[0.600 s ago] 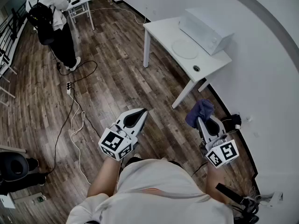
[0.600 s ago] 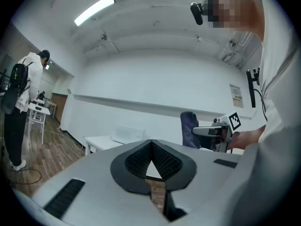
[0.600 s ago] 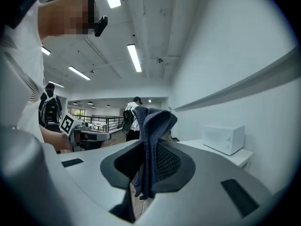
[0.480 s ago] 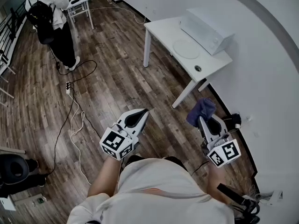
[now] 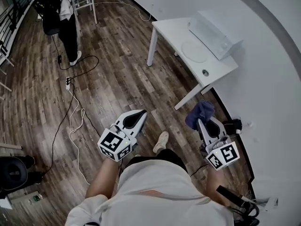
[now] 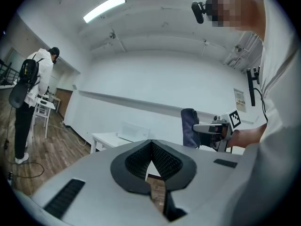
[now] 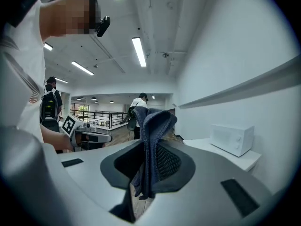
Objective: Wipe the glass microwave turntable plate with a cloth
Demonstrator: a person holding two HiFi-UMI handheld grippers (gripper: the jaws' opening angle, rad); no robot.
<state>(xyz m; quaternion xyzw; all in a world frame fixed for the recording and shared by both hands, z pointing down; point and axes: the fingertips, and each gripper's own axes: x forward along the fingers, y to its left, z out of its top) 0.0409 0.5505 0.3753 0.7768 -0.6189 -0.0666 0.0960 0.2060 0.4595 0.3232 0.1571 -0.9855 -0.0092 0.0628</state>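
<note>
Standoff position. We are on the wood floor, well apart from the desk [image 5: 170,28].

- The right claw [image 5: 200,122] is clamping the blue cloth [image 5: 200,112]. The cloth is bunching up between the jaws, with folds sticking out past the tips and a tail hanging below.
- The left claw [image 5: 141,113] is carrying nothing, and its jaws are meeting at the tips.
- The glass plate [image 5: 194,51] is lying flat in the middle of the desk, just in front of the microwave [image 5: 215,28], which is sitting along the wall-side edge.
- A small round fitting [image 5: 205,72] is showing near the desk's near corner.
- Cables [image 5: 70,121] are trailing over the floor to our left.
- Another person [image 5: 60,11] is standing far off by the far furniture.

Risks, as we are judging them:

- The plate looks loose on a smooth top. A one-sided wipe could be pushing it toward the open front edge or against the microwave, and glass going off that edge would break.
- The left claw is closed, so it is not ready to steady the rim. Pressing down with shut jaws could skid off the glass.
- The grip on the cloth looks narrow, taking only one fold. Drag on the glass could be pulling the cloth out of the jaws, or leaving bare tips scraping the plate.
- The cables are lying off our likely line, so we are rating the trip risk low unless we drift left.
</note>
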